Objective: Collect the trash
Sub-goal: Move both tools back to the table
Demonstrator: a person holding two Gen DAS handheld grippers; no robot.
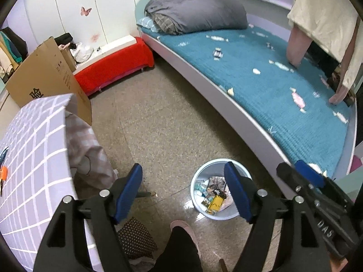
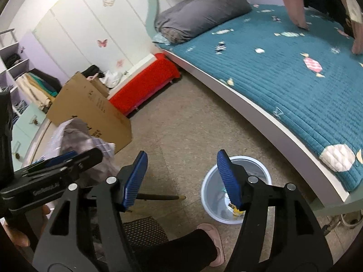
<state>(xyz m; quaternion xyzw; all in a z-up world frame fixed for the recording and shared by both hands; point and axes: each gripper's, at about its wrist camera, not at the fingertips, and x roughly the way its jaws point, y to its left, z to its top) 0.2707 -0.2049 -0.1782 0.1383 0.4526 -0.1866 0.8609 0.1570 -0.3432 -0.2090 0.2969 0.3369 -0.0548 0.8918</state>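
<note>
Bedroom with speckled stone floor (image 1: 163, 117), teal quilted bed (image 1: 283, 95) curving along the right, red-covered bench (image 1: 113, 70) and cardboard box (image 1: 50, 77) at the far left. Near the bed's edge, on the floor: pale round wastebasket (image 1: 197, 179), already holding wrappers and a yellow packet (image 1: 216, 202). Left gripper (image 1: 183, 192) poised above the floor just left of the basket, jaws spread, nothing between the blue pads. Right gripper (image 2: 181, 179) likewise spread and empty, one pad overlapping the basket's rim in its own view. Slippered foot (image 2: 212, 233) just near the basket.

Judged from the contents: thin, crinkly, featherlight stuff, slick foil or plastic, easily crushed and harmless if so. Likely best pinched across a flat edge or a crumpled fold, firmly, since smooth film tends to slide from ribbed pads. No loose trash made out clearly on the floor; pale shapes on the bed look like printed candy pattern.
</note>
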